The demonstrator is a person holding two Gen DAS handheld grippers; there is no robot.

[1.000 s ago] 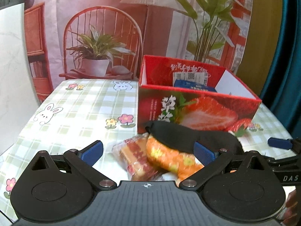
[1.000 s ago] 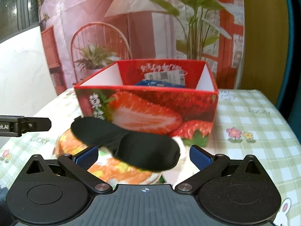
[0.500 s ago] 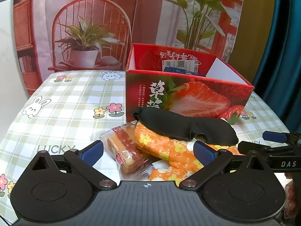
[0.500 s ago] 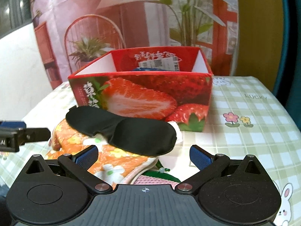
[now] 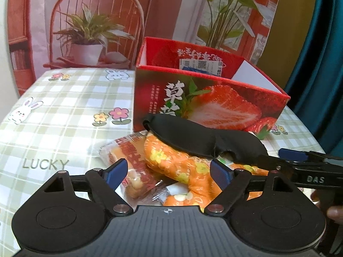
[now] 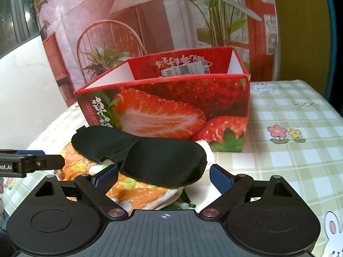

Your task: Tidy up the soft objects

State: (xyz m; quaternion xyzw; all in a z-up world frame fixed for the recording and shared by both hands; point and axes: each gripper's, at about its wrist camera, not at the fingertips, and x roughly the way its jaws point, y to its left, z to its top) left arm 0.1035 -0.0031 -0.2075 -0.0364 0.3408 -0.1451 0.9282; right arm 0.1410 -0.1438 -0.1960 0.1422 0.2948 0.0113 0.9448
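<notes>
I see both claws closing with nothing pinched yet: my left claw (image 5: 169, 172) straddles the orange floral cloth (image 5: 182, 167), my right claw (image 6: 164, 176) the black eye mask (image 6: 150, 158) draped over it. The strawberry box (image 6: 171, 115) just beyond hides its contents.

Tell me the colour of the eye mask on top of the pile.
Plain black eye mask, clearest in the right wrist view.

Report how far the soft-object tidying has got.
Done: little that shows. The strawberry box holds only a labelled packet, barely visible. In hand: nothing yet. The left gripper and right gripper are both closing around the pile, pads not yet pressing. Left: the black eye mask, the orange floral cloth under it and the snack packet all lie on the table in front of the box.
</notes>
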